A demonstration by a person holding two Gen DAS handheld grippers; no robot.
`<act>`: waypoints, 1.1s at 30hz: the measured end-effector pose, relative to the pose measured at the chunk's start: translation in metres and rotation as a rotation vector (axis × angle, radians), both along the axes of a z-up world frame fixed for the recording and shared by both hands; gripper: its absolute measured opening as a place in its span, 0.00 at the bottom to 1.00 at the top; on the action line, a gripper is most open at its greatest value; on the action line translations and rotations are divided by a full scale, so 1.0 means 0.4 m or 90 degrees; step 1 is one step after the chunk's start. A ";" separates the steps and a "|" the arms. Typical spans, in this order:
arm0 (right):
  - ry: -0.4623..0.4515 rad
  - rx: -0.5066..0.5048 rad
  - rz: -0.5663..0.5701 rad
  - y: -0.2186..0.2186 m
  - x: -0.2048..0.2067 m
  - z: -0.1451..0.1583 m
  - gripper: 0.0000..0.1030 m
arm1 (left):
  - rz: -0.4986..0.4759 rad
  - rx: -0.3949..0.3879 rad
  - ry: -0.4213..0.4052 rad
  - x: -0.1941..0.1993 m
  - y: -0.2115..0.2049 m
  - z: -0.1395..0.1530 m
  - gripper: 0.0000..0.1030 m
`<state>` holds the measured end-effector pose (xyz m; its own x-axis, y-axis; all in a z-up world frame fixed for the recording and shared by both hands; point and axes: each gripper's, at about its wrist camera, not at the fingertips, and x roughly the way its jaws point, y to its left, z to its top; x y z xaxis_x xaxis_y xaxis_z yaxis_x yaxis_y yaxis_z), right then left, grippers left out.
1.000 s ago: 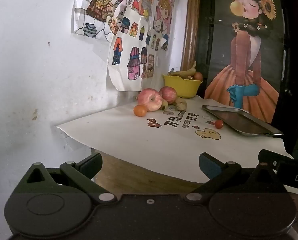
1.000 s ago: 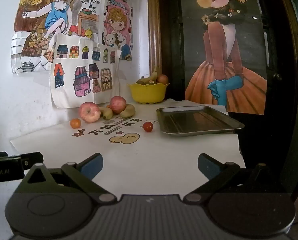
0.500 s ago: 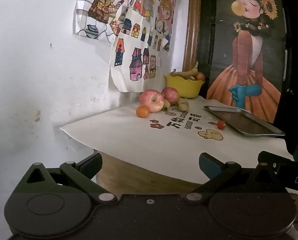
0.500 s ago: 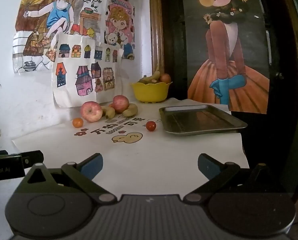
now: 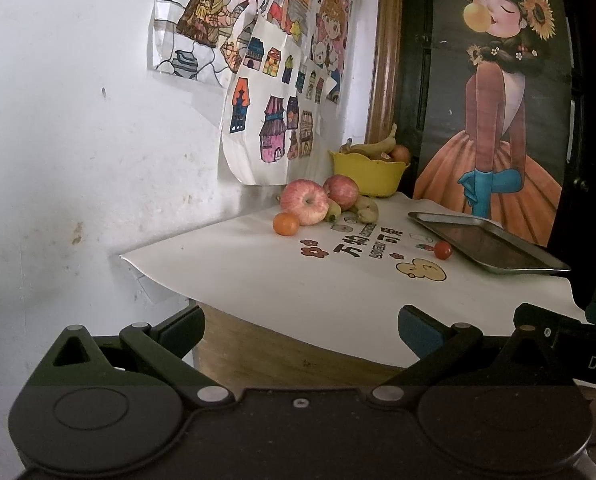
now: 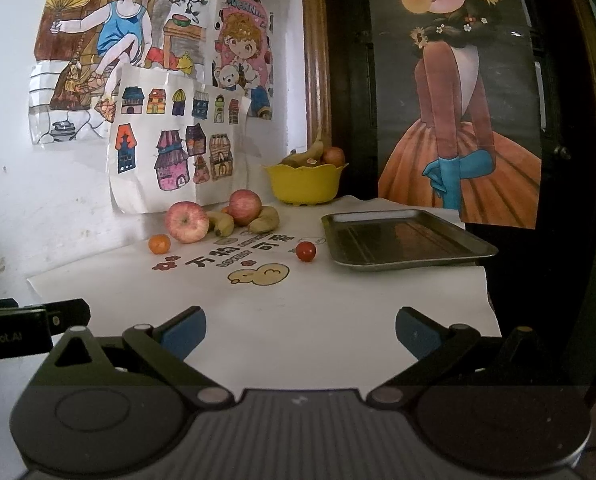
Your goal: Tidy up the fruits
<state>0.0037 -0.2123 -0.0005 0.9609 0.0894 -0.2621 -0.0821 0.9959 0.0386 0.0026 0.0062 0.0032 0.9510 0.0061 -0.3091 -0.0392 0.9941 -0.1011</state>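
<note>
Nearest the lens, the left hand-held gripper (image 5: 300, 330) has its jaws spread wide with nothing between them, held off the near edge of the counter (image 5: 257, 280). The right hand-held gripper (image 6: 300, 330) is likewise wide open and empty, over the near part of the white printed sheet (image 6: 298, 312) that covers the counter.

Farther in, a small red tomato (image 6: 306, 251) lies alone on the sheet, just left of a metal tray (image 6: 406, 240) that holds nothing. To the left of the print, a small orange (image 6: 159, 243) sits just beside the nearer of 2 red apples (image 6: 186, 222). The second apple (image 6: 245, 207) lies behind and to the right, with a short banana (image 6: 221, 224) between them and a brownish fruit (image 6: 265, 220) against its right side; all 4 are bunched together.

At the back of the counter stands a yellow bowl (image 6: 304, 184) with a banana and at least 1 round reddish fruit showing over its rim. Behind it all, coloured drawings (image 6: 173, 152) hang on the white wall, beside a poster of a girl in an orange dress (image 6: 458, 120).
</note>
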 end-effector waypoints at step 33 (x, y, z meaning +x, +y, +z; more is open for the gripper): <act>0.019 -0.003 0.003 0.006 0.005 -0.012 1.00 | 0.006 -0.007 0.015 0.004 0.007 -0.018 0.99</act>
